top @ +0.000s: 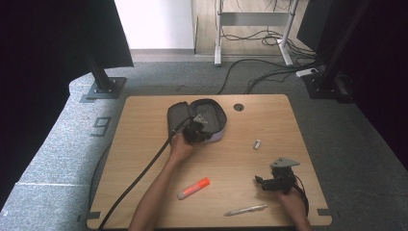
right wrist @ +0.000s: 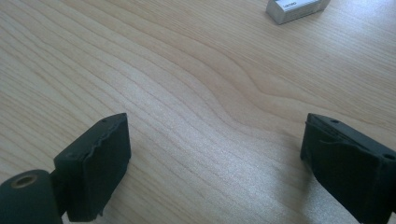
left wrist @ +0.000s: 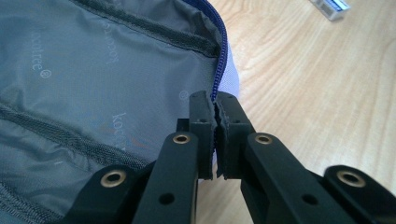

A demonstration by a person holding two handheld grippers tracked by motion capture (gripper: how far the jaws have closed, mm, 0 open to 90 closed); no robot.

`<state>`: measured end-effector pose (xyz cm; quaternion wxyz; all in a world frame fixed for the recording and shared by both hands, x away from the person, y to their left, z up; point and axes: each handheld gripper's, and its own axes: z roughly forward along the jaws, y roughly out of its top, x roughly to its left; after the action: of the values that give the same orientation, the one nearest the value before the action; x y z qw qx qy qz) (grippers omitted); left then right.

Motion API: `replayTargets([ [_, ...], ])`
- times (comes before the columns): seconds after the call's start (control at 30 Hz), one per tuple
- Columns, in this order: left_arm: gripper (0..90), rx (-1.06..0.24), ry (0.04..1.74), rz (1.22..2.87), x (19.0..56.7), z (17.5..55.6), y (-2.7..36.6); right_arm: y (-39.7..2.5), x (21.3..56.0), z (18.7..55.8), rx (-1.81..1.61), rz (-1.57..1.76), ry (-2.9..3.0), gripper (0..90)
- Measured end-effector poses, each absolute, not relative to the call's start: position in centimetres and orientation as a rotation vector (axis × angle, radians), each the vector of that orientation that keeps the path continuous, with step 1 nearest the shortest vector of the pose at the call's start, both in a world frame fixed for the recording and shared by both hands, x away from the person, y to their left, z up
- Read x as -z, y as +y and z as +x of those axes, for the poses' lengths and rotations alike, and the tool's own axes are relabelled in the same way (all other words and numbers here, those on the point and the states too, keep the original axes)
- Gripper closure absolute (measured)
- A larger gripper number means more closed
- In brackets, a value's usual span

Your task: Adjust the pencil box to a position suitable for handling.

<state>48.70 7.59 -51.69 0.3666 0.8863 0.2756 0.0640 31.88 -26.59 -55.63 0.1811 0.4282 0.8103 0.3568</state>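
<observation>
An open grey pencil case with a blue zip lies at the back middle of the wooden table. My left gripper is shut on the case's near rim; in the left gripper view its jaws pinch the zipped edge of the pencil case, grey lining to the left. My right gripper rests open near the front right, jaws wide apart over bare wood. An orange highlighter and a silver pen lie near the front edge.
A small white eraser lies right of the case, and shows at the top of both gripper views as an eraser and eraser. A cable hole is at the table's back. Black stand bases and cables sit on the floor beyond.
</observation>
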Motion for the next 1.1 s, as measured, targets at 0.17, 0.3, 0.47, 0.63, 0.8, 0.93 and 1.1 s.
replayTargets([
  [0.17,85.5,-0.154,0.692,2.282,51.7,47.9,7.7,-26.6,55.6,31.9,-1.007,1.209,2.289,8.1],
  [0.3,85.1,-0.151,0.681,2.289,51.7,47.4,7.7,-26.6,55.6,31.9,-1.007,1.209,2.289,8.1],
  [0.47,85.1,-0.156,0.664,2.297,51.7,46.7,7.7,-26.6,55.6,31.9,-1.007,1.209,2.289,8.0],
  [0.63,85.3,-0.148,0.652,2.294,51.7,46.0,7.7,-26.6,55.6,31.9,-1.007,1.209,2.288,8.1],
  [0.8,85.8,-0.143,0.637,2.297,51.6,45.3,7.7,-26.6,55.6,31.9,-1.007,1.209,2.289,8.1],
  [0.93,85.8,-0.136,0.629,2.296,51.6,44.8,7.8,-26.6,55.6,31.9,-1.007,1.209,2.289,8.1],
  [1.1,85.8,-0.123,0.621,2.296,51.6,44.1,7.9,-26.6,55.6,31.9,-1.007,1.209,2.289,8.1],
])
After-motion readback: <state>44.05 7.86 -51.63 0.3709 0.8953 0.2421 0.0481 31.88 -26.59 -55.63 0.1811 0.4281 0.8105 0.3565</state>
